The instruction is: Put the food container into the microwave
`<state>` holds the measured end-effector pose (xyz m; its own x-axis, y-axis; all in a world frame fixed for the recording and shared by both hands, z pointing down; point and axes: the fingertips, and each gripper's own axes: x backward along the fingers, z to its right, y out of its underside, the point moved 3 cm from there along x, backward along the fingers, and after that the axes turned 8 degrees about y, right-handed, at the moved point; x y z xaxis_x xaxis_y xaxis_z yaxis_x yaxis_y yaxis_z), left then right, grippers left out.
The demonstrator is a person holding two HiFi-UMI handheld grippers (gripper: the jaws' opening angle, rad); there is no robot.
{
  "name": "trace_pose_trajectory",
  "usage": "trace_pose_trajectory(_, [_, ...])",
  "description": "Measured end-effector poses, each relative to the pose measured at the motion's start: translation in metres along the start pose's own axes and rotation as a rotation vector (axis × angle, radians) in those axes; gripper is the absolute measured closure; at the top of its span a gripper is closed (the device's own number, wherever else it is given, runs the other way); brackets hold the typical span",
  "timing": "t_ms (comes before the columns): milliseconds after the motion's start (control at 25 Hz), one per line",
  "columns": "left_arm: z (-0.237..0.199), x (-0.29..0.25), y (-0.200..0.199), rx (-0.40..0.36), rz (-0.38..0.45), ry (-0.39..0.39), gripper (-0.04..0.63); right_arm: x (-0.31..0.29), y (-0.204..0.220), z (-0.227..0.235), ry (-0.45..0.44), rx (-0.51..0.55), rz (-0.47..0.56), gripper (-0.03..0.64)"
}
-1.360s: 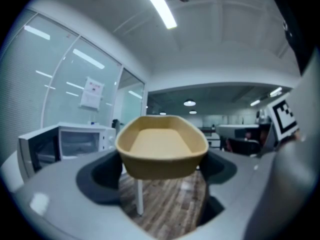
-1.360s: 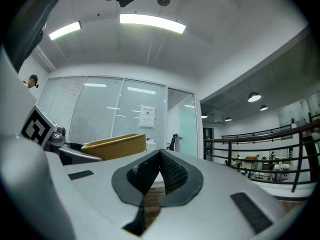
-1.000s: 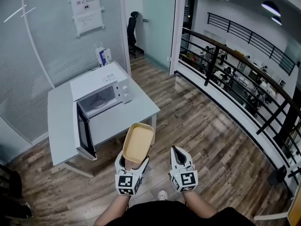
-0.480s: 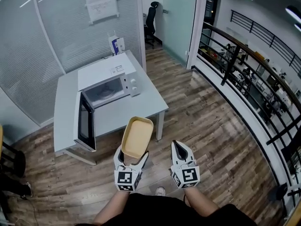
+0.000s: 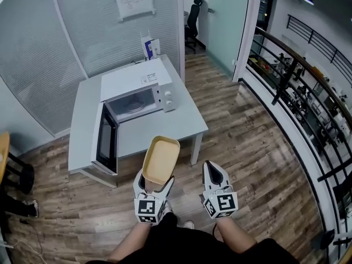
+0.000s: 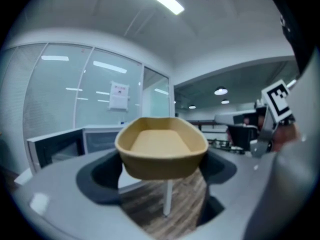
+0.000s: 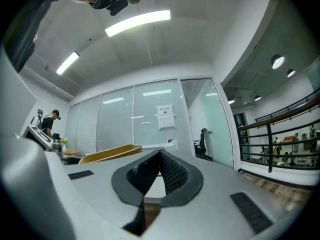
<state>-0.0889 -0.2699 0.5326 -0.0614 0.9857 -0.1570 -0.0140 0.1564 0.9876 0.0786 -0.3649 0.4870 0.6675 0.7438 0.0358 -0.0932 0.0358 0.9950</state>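
Observation:
A tan, empty food container point(image 5: 160, 160) is held by its near end in my left gripper point(image 5: 153, 187), whose jaws are shut on it; it also fills the middle of the left gripper view point(image 6: 162, 146). It hangs over the wooden floor, short of the table. The white microwave point(image 5: 138, 89) stands on the white table point(image 5: 184, 125) ahead and to the left, its door point(image 5: 106, 145) swung wide open toward me. My right gripper point(image 5: 212, 172) is beside the left one, jaws shut with nothing between them point(image 7: 159, 156). The container's rim point(image 7: 107, 153) shows at the left of the right gripper view.
A glass partition point(image 5: 49, 43) with a posted notice rises behind the table. An office chair point(image 5: 193, 16) stands in the doorway beyond. A dark railing point(image 5: 300, 81) runs along the right side. Part of a person's legs and a shoe point(image 5: 22, 205) show at the far left.
The table and microwave have drawn nearer and shifted toward the centre as I walked forward. Both grippers keep their hold and pose.

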Motion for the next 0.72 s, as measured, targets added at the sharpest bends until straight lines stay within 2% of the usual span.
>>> trace_pose_trajectory(480, [-0.074,-0.042,-0.01,0.028,0.016,-0.05,0.115,-0.094,0.007,-0.028,-0.081,0.065,-0.026,0.618])
trace_pose_trajectory(720, [-0.113,-0.059,-0.008,0.06,0.018,-0.051,0.115,-0.135,0.002,-0.052,-0.082,0.027,-0.028,0.618])
